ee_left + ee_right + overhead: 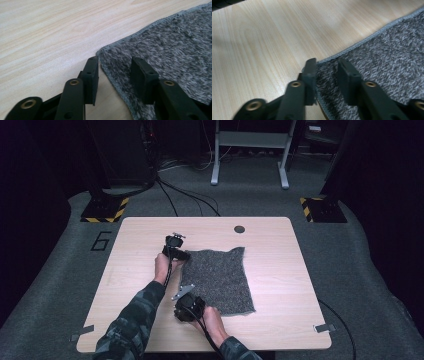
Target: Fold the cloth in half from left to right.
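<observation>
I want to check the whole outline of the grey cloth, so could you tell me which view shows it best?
The high view: the grey cloth lies flat there with all edges visible. The left gripper view shows one corner between its jaws; the right gripper view shows another corner.

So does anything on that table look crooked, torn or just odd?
Only slightly: the grey towel lies skewed to the table edges, its far edge wavy. No tears or spills show. Each gripper straddles a corner.

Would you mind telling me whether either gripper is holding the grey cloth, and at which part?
Neither holds it yet. The left gripper straddles one corner of the grey cloth, the right gripper another corner, jaws apart and not clamped.
</observation>
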Demonstrator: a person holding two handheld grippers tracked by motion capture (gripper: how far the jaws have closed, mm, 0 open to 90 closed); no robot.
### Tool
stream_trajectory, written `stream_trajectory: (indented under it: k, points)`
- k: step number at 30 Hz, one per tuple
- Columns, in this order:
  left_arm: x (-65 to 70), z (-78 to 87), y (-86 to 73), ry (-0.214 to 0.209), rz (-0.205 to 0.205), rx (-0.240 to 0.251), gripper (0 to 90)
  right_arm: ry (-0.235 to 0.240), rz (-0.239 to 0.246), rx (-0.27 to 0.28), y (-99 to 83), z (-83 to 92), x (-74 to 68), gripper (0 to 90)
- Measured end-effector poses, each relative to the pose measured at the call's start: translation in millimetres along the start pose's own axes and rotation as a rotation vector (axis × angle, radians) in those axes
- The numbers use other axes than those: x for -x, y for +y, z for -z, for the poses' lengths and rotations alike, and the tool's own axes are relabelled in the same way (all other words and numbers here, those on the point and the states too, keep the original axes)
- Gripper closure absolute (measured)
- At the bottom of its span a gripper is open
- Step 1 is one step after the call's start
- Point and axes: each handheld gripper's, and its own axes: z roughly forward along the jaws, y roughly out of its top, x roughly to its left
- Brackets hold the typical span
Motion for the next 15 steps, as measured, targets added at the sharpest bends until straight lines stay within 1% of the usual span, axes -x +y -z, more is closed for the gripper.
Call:
stream_trajectory:
  k: [1,2,3,4,5,6,7,8,10,12,15]
  points:
    - [0.2,0.0,-0.2,0.006,0.000,0.002,63.2,-0.006,-0.012,0.004,-0.1,-0.5,-1.1,72.7]
    - [0.8,0.0,-0.5,0.005,0.009,0.003,65.9,-0.007,-0.025,0.009,-0.1,-0.9,-1.9,74.2]
    - [0.9,0.0,-0.5,0.010,0.003,0.004,67.9,-0.006,-0.016,0.001,-0.2,-0.4,-1.2,75.9]
    - [1.4,-0.1,-0.7,0.018,-0.001,0.007,70.3,-0.011,-0.034,0.009,-0.1,-1.2,-2.4,77.4]
    - [1.8,0.0,-0.5,0.024,-0.010,0.004,73.0,-0.007,-0.023,0.006,-0.5,-0.7,-1.5,79.7]
    - [2.6,-0.2,-0.9,0.032,-0.013,0.007,76.5,-0.006,-0.024,-0.007,-0.4,0.3,-1.4,82.7]
    - [2.4,0.1,-0.8,0.032,-0.019,0.002,79.5,-0.005,-0.019,0.009,-1.7,-0.5,-1.2,84.5]
    - [2.6,-0.2,-1.2,0.034,-0.017,0.006,85.1,0.004,-0.017,0.007,-2.6,-0.3,-0.2,86.9]
    - [4.0,-0.4,-1.7,0.038,-0.015,0.012,86.5,0.008,-0.024,-0.003,-2.4,0.5,-0.4,87.4]
    - [5.6,-0.5,-1.6,0.051,-0.025,0.011,87.7,0.006,-0.030,0.002,-3.1,0.5,-0.7,88.2]
    - [6.2,-0.7,-1.7,0.053,-0.031,0.012,88.4,0.010,-0.034,0.008,-3.6,0.7,-0.7,88.8]
